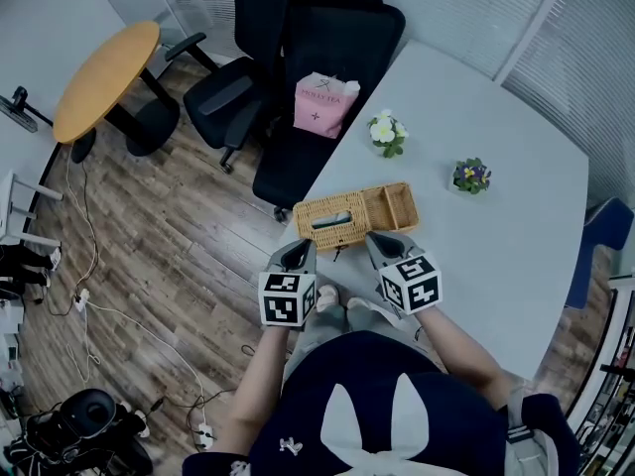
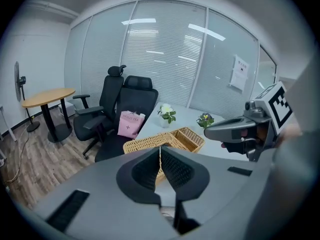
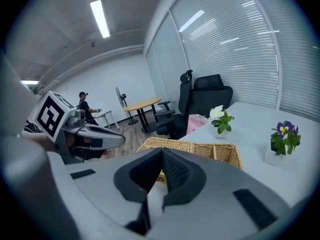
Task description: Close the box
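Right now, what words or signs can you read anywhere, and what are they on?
"MOLLY TEA": printed on the pink bag sitting on the black chair.
Paper sheet on the glass wall: it has print, but it is too small to read.
Black-and-white cubes: only square patterns, no words.

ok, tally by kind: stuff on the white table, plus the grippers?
box: 1
flower pots: 2
grippers, both shut and empty, left gripper and right gripper: 2
total: 5
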Motion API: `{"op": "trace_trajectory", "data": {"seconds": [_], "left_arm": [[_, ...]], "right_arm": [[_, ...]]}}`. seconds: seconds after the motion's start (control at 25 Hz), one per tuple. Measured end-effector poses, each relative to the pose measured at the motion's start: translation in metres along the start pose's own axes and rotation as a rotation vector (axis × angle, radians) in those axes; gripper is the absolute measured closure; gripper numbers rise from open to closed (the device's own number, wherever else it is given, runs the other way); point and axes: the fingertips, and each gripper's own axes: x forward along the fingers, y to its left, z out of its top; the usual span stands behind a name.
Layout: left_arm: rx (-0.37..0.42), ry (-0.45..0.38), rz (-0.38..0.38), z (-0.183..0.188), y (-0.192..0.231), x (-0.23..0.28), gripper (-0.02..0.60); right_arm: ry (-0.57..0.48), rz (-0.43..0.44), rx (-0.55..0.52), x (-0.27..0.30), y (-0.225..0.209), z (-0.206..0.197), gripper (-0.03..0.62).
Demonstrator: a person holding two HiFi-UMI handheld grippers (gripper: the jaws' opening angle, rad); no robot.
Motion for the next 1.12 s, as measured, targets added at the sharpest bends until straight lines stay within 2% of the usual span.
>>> {"op": "trace_trajectory", "data": {"seconds": [0.48, 1.12], "left_arm": [[0.004, -0.053, -0.059, 0.01, -0.034, -0.005, 0.554], [0.004, -0.067, -0.097, 0.014, -0.05, -0.01, 0.554]], "right_arm": [[-0.008, 0.04, -0.025, -0.012, 0.023, 0.005, 0.592], [-0.024, 0.062, -0.037, -0.024, 0.032, 0.009, 0.592]]}}
